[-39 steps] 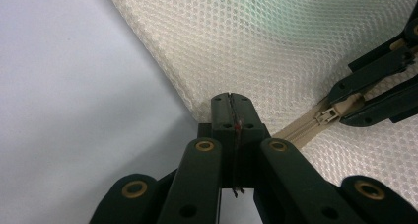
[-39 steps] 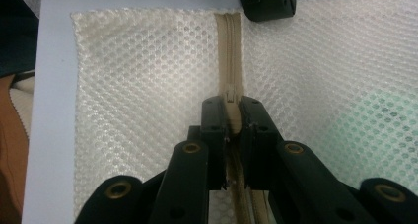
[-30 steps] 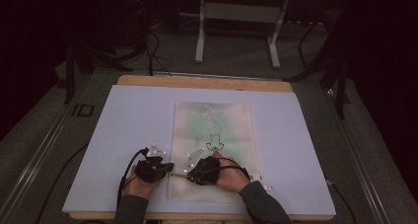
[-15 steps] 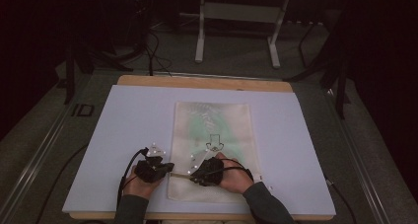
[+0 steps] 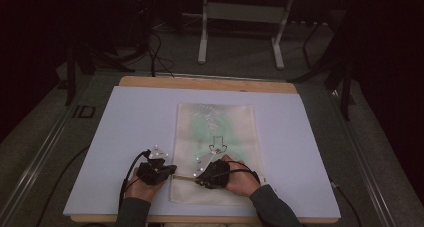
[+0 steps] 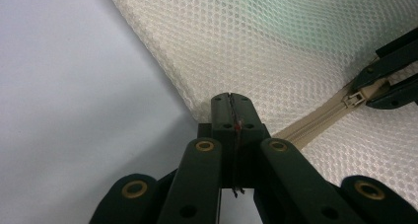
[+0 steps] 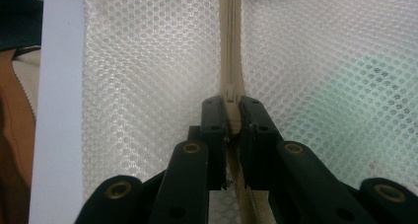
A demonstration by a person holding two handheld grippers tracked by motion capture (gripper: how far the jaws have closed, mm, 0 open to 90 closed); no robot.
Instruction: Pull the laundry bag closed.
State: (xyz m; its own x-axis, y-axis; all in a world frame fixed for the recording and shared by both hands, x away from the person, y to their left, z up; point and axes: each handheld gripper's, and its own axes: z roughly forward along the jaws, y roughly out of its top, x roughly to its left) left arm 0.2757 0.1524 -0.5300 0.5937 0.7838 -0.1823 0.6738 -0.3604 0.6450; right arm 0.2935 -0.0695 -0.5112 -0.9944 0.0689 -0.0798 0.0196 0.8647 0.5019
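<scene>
Low in the high view, the mesh bag [image 5: 216, 152] lies flat at centre on the white board [image 5: 125, 137], with bare board wide open on both sides. The left gripper [image 6: 230, 105] is pinched tight on the bag's left edge, right at the zipper's [image 6: 315, 123] end. The right gripper [image 7: 232, 116] is clamped on the zipper slider [image 7: 230, 96], just beside the left.

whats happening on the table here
A person works on a white mesh bag lying flat on a white table cover, a two-jaw gripper in each hand. The left gripper is shut on the bag's edge at the end of the beige zipper. The right gripper is shut on the zipper pull. Ahead of the pull the zipper looks closed.
</scene>
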